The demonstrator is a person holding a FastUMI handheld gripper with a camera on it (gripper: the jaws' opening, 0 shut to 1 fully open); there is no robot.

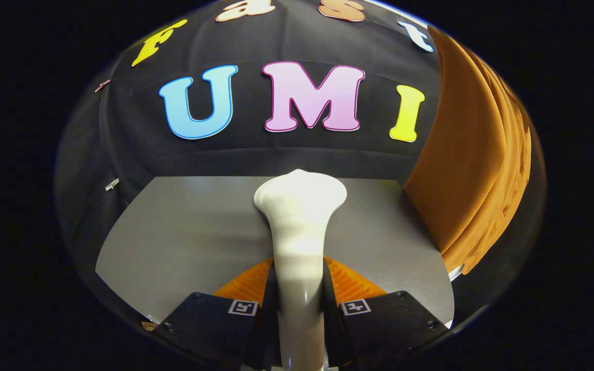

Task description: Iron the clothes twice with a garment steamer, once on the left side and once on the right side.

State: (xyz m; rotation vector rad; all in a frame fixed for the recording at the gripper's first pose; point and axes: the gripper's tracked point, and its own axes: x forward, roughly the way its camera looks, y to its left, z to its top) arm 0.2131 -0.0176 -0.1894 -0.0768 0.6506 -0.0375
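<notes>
A white garment steamer (299, 226) stands up between my fingers, its handle clamped by both and its wide head pointing away from me over the grey table. My gripper (299, 288) is shut on that handle. An orange garment (469, 170) hangs to the right of the steamer, beyond the fingers, its folds falling to the table's right edge. The steamer head is apart from the cloth, with bare table between them.
The grey tabletop (188, 242) spreads ahead and to the left of the fingers, ending at the black cloth wall (137, 149) behind. A small pale clip (112, 184) sits on the wall cloth at the left.
</notes>
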